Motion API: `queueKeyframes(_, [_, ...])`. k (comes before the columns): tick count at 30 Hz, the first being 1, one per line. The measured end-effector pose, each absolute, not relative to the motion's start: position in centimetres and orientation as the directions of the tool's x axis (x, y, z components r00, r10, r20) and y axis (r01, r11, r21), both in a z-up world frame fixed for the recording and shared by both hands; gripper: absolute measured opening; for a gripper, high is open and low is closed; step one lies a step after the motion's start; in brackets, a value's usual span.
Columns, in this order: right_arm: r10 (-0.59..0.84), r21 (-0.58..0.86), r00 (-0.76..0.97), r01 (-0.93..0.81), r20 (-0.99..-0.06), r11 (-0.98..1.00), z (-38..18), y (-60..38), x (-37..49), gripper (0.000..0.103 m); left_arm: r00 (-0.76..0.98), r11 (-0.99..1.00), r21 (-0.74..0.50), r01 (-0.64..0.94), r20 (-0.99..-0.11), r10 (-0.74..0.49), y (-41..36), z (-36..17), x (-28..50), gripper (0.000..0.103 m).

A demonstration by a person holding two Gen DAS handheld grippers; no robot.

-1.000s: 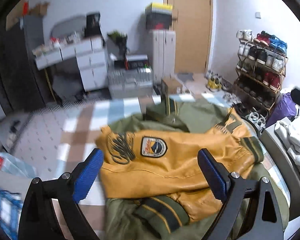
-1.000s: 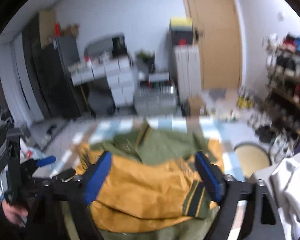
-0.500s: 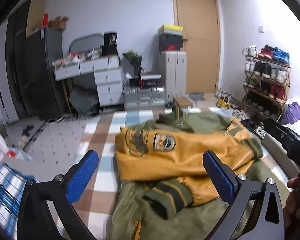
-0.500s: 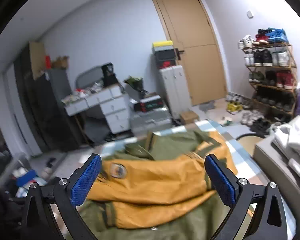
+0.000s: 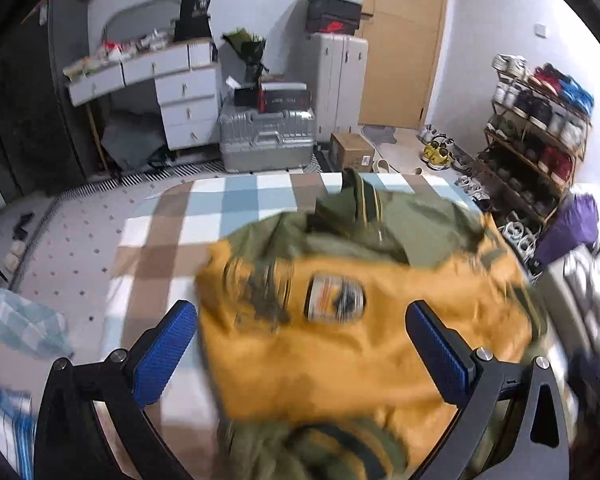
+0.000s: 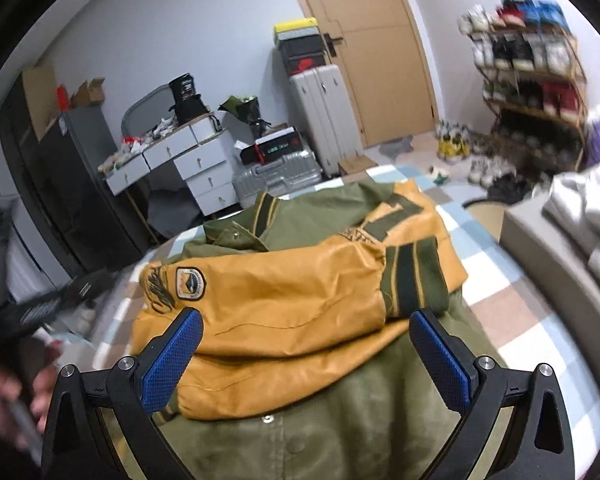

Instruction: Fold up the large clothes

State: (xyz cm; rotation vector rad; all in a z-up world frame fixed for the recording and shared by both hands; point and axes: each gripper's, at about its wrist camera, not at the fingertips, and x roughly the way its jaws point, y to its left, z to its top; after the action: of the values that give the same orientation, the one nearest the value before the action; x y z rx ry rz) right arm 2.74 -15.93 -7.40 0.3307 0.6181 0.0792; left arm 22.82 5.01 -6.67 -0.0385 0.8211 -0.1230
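An olive-green jacket (image 6: 340,428) with mustard-yellow sleeves (image 6: 284,300) lies on a checked bed cover (image 6: 512,304), both sleeves folded across its chest. A round badge (image 6: 190,283) shows on the upper sleeve. My right gripper (image 6: 306,354) hovers open over the sleeves near the jacket's lower half, its blue pads (image 6: 172,354) clear of the cloth. In the left wrist view the jacket (image 5: 364,336) is blurred; my left gripper (image 5: 300,350) stands open above the yellow sleeve, nothing between its fingers (image 5: 440,356).
A grey sofa edge with white clothes (image 6: 580,208) lies at the right. A shoe rack (image 5: 536,120), silver suitcases (image 5: 266,136), a white drawer desk (image 5: 172,92) and a cardboard box (image 5: 350,148) stand beyond the bed. A hand (image 6: 16,392) holding the other gripper shows at the left.
The left view has swung closer over the yellow sleeves and is now blurred. The right gripper has sunk toward the jacket and rolled. Both grippers stay open.
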Motion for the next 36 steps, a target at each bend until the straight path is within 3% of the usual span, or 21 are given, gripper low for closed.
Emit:
queueKeyframes(3, [0.22,0.4,0.801,0.026,-0.557,0.916,-7.4,-16.7,2.6,0.103,0.593,0.991,-0.117,0.07,-0.794,-0.135,4.2,-7.5,28.5,0.102])
queueKeyframes(7, [0.251,0.415,0.794,0.002,-0.554,0.91,-7.0,-16.6,2.3,0.103,0.492,0.996,-0.067,0.057,-0.866,-0.086,2.4,-9.9,34.7,0.102])
queueKeyframes(14, [0.293,0.439,0.786,-0.03,-0.544,0.898,-6.5,-16.7,2.1,0.103,0.389,0.994,-0.043,0.102,-0.918,-0.08,-0.1,-13.1,38.6,0.101])
queueKeyframes(16, [0.291,0.429,0.791,-0.039,-0.539,0.902,-6.3,-16.6,2.1,0.103,0.347,0.989,-0.036,0.146,-0.934,-0.085,-1.3,-14.1,38.6,0.085])
queueKeyframes(18, [0.298,0.432,0.789,-0.046,-0.537,0.901,-6.2,-16.6,2.1,0.103,0.301,0.985,0.004,0.172,-0.952,-0.048,-2.1,-15.2,38.6,0.044])
queueKeyframes(20, [0.312,0.45,0.783,-0.046,-0.537,0.892,-6.3,-16.7,2.1,0.103,0.257,0.987,-0.009,0.16,-0.965,-0.05,-1.8,-16.2,38.3,0.021])
queueKeyframes(23, [0.318,0.465,0.783,-0.042,-0.534,0.884,-6.3,-16.9,1.9,0.103,0.277,0.992,0.003,0.129,-0.96,-0.034,-1.2,-15.6,37.3,0.002])
queueKeyframes(26, [0.307,0.462,0.792,-0.036,-0.527,0.886,-6.1,-16.9,1.6,0.103,0.386,0.988,0.082,0.134,-0.922,0.025,-1.3,-12.1,35.8,0.0])
queueKeyframes(31, [0.301,0.459,0.791,-0.029,-0.533,0.888,-6.1,-16.7,1.6,0.103,0.588,0.942,0.324,0.091,-0.78,0.212,-2.4,-5.4,32.0,0.0])
queueKeyframes(36, [0.281,0.434,0.797,-0.026,-0.535,0.901,-6.2,-16.6,1.5,0.103,0.687,0.957,0.283,0.068,-0.708,0.161,-2.1,-1.9,27.1,0.0])
